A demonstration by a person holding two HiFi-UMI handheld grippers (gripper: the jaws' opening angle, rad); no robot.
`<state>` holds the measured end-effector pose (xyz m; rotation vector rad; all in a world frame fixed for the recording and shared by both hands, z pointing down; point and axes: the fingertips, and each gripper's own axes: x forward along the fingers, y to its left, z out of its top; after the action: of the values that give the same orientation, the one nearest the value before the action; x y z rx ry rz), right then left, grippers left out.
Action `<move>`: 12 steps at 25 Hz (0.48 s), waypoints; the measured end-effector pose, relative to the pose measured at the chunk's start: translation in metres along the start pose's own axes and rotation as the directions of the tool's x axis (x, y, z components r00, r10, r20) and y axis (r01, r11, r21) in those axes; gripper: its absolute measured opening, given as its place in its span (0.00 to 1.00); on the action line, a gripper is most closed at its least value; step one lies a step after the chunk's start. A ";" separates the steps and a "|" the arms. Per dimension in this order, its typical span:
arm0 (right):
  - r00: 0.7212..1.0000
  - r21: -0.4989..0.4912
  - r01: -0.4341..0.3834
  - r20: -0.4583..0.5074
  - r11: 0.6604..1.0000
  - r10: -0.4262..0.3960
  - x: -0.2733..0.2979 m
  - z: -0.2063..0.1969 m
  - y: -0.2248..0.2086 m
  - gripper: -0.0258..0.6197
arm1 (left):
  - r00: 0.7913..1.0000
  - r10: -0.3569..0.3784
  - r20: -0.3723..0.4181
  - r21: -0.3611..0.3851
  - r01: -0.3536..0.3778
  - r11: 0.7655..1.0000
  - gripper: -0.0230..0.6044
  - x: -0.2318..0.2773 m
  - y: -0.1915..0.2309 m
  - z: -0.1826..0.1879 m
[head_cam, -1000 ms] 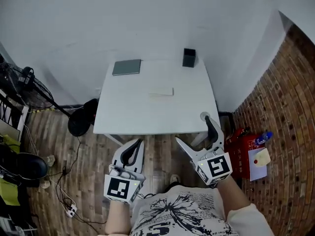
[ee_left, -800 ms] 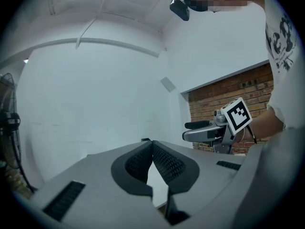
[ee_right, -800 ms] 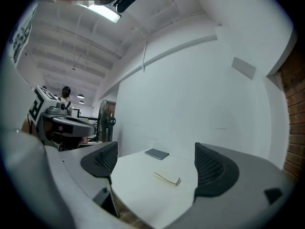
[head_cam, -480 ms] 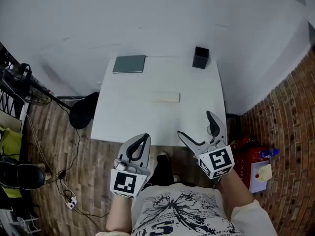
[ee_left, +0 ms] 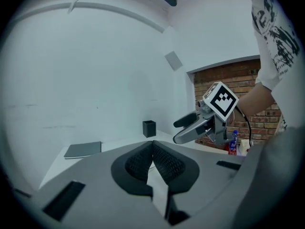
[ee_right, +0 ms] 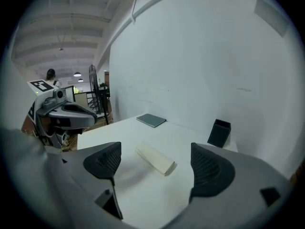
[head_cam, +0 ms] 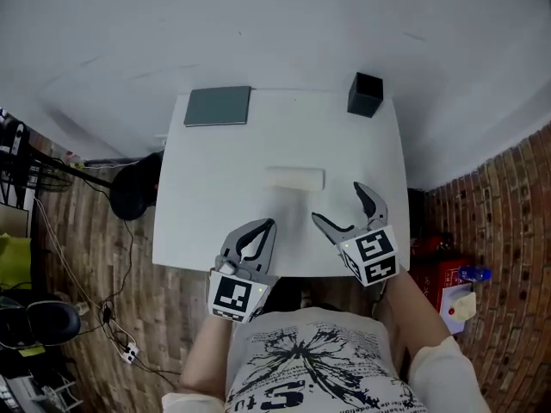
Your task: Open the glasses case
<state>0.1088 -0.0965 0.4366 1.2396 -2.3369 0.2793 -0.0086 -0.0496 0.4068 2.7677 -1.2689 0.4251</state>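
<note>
The glasses case (head_cam: 294,178) is a cream oblong box lying shut near the middle of the white table (head_cam: 207,205). In the right gripper view the case (ee_right: 155,158) lies a short way ahead of the jaws. My right gripper (head_cam: 337,203) hovers over the table just near and right of the case. Its jaws stand wide and are closing, with nothing between them. My left gripper (head_cam: 258,231) is over the table's near edge, left of the right one, shut and empty. Its pads (ee_left: 164,161) meet at the tips and hide the case in the left gripper view.
A grey notebook (head_cam: 218,106) lies at the table's far left, and a black open box (head_cam: 365,95) stands at the far right. On the floor are a black round stand base (head_cam: 136,194) to the left and red items (head_cam: 435,265) to the right.
Both grippers have moved forward and down, from over the floor to over the table's near part. The right gripper's jaws have narrowed a little.
</note>
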 end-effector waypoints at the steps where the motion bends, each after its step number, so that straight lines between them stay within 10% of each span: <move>1: 0.999 -0.015 -0.006 -0.039 1.000 0.005 0.013 -0.006 -0.002 0.74 | 1.000 -0.016 -0.010 -0.002 0.016 1.000 0.06 0.009 0.005 -0.009; 12: 0.916 -0.152 -0.155 -0.393 0.976 0.084 0.117 -0.067 -0.007 0.72 | 0.956 -0.101 -0.275 -0.080 0.082 0.993 0.06 0.100 0.050 -0.120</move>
<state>0.0797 -0.1584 0.5527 0.8646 -2.0462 0.3132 -0.0109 -0.1347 0.5471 2.5819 -1.0641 0.7206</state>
